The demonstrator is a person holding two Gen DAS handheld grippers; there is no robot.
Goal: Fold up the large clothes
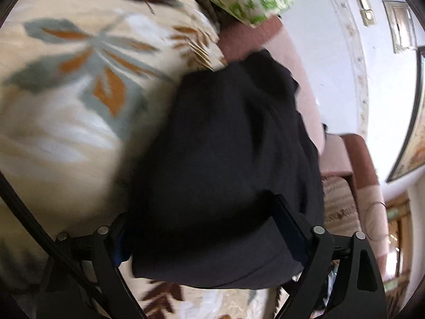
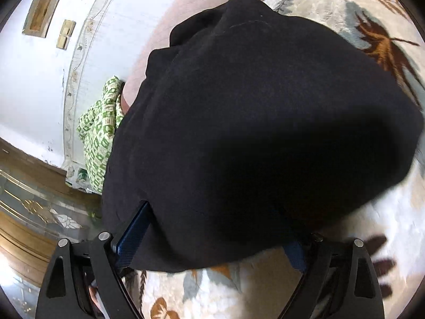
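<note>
A leaf-patterned bedspread point(image 1: 66, 85) is lying beneath the black garment point(image 1: 225, 159), both the left gripper point(image 1: 212, 242) and right gripper point(image 2: 212, 242) clamping it, white wall point(image 1: 332, 53) bordering.

No writing, label, brand, number or sign can be read in either view.

Black garment point(image 1: 225, 159) point(image 2: 252, 133), bunched & draped, hanging over leaf-print bedspread point(image 1: 66, 93).
</note>
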